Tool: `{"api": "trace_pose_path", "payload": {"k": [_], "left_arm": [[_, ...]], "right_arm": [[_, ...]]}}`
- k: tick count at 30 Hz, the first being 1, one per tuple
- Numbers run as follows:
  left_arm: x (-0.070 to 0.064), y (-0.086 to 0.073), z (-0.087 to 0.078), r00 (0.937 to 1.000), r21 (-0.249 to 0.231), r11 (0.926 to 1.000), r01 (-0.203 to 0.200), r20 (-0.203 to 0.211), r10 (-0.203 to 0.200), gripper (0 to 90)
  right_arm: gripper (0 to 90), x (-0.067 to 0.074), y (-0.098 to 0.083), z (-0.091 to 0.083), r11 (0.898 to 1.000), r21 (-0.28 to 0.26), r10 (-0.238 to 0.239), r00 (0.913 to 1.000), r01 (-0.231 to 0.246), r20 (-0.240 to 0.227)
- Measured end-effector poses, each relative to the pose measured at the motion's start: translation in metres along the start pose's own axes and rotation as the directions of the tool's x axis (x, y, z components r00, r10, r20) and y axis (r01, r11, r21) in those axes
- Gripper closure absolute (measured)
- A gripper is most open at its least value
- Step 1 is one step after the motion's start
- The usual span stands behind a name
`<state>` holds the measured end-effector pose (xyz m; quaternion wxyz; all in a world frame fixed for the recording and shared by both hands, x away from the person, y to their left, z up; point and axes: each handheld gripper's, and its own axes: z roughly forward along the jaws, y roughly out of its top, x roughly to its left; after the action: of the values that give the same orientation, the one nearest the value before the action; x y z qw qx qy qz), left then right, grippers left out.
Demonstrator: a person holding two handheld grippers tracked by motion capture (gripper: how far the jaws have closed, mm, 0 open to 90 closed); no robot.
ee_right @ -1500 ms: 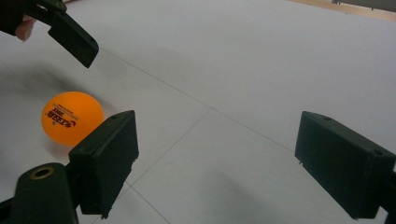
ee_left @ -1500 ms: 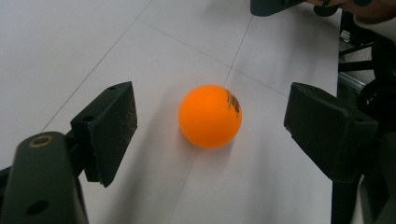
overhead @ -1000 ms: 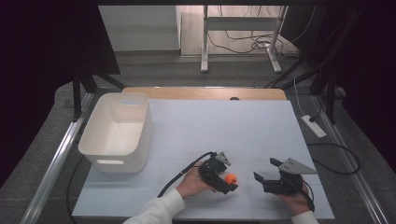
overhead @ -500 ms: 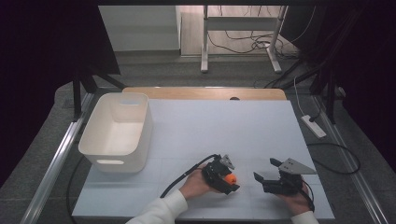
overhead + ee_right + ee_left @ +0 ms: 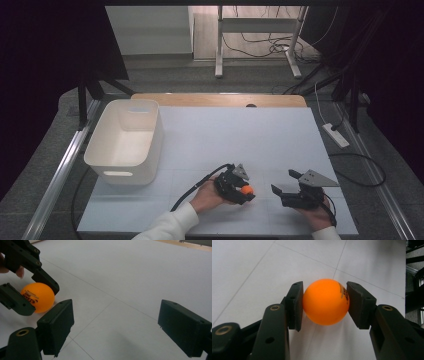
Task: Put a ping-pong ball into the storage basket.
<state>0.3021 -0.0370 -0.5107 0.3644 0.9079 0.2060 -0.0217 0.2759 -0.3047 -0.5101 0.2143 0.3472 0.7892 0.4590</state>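
Left gripper [image 5: 325, 302] clamping orange ball [image 5: 325, 302], white bin [image 5: 125, 140] apart

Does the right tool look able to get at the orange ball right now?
Probably not: the left tool has just closed on the orange ball, its pads on both sides, while the right tool stands open beside it.

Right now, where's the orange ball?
High view: orange ball at the table's near edge, clamped in the left tongs, right of the white bin, left of the right tongs.

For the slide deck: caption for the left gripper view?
Left gripper shut on a round orange plastic ball on the white table.
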Motion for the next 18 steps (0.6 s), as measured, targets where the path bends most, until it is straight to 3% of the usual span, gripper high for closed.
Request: {"api": "trace_pose_path", "payload": {"k": [12, 18], "left_arm": [[-0.001, 0.0, -0.014, 0.9998, -0.047, 0.9988, -0.01, -0.019, 0.01, 50.9], [0.001, 0.0, -0.021, 0.9993, -0.078, 0.997, 0.006, -0.037, -0.008, 50.8]], "right_arm": [[13.2, 0.0, 0.0, 0.0, 1.0, 0.003, -0.002, 1.0, 0.002, 0.003], [13.2, 0.0, 0.0, 0.0, 1.0, 0.007, -0.002, 1.0, 0.002, 0.005]]}}
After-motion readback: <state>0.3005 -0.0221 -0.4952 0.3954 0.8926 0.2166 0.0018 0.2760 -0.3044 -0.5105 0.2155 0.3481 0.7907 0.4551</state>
